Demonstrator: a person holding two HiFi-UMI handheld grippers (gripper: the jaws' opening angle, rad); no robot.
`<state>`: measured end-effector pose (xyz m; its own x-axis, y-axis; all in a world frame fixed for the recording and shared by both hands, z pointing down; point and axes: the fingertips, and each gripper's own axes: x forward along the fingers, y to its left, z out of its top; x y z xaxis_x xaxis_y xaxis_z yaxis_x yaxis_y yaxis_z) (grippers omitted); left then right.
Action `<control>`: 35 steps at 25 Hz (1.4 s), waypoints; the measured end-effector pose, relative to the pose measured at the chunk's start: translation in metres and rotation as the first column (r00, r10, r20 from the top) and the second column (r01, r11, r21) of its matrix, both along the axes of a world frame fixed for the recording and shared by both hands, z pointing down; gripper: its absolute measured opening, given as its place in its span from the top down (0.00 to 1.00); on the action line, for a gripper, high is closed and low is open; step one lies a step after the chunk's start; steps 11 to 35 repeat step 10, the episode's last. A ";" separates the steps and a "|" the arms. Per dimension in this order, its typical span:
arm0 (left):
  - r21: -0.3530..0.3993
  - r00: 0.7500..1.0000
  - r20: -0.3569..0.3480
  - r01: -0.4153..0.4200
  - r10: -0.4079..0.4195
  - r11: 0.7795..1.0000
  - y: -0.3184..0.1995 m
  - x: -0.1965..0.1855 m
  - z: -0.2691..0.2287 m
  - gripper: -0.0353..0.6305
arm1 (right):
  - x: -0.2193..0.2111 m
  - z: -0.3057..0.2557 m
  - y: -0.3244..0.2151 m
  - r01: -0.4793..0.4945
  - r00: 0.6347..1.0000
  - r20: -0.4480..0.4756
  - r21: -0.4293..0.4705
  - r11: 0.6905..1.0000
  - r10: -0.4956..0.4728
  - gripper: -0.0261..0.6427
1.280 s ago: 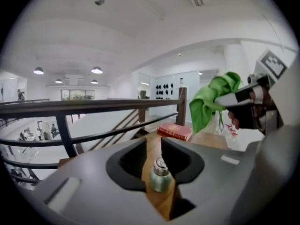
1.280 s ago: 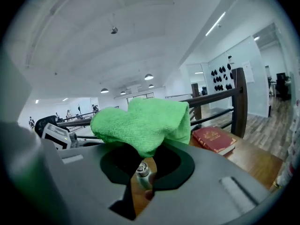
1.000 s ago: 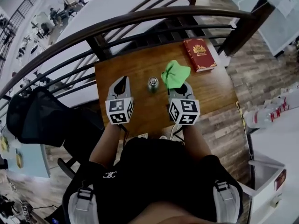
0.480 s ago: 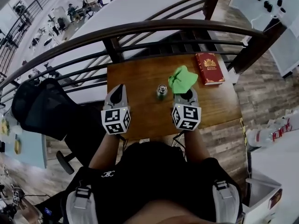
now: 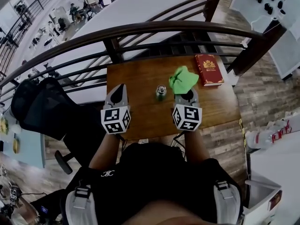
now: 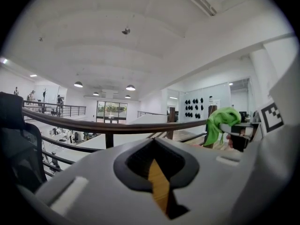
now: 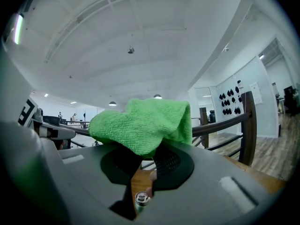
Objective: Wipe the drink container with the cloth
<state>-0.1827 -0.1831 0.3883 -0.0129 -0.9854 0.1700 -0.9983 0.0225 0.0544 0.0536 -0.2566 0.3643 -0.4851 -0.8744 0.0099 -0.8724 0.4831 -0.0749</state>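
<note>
While the left claw (image 5: 120, 87) is pressed together, the right claw (image 5: 187, 93) pinches the green cloth (image 5: 183, 78).

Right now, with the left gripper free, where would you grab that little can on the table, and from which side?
I'd take the can by its round side wall, about halfway up, coming level from its left with the left gripper, jaws opened first. It stands upright with bare table on that side, and the right gripper holds the cloth on the other.
</note>
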 end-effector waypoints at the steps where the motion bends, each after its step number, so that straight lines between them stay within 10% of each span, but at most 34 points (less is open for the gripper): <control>1: 0.002 1.000 0.000 -0.001 0.001 1.000 0.001 0.001 -0.001 0.87 | 0.001 -0.001 0.001 0.001 1.000 0.001 0.003 1.000 -0.001 0.88; 35: -0.004 1.000 0.003 0.005 -0.005 1.000 0.004 0.014 -0.003 0.87 | 0.007 0.000 0.006 0.045 0.999 0.000 0.019 0.999 -0.045 0.89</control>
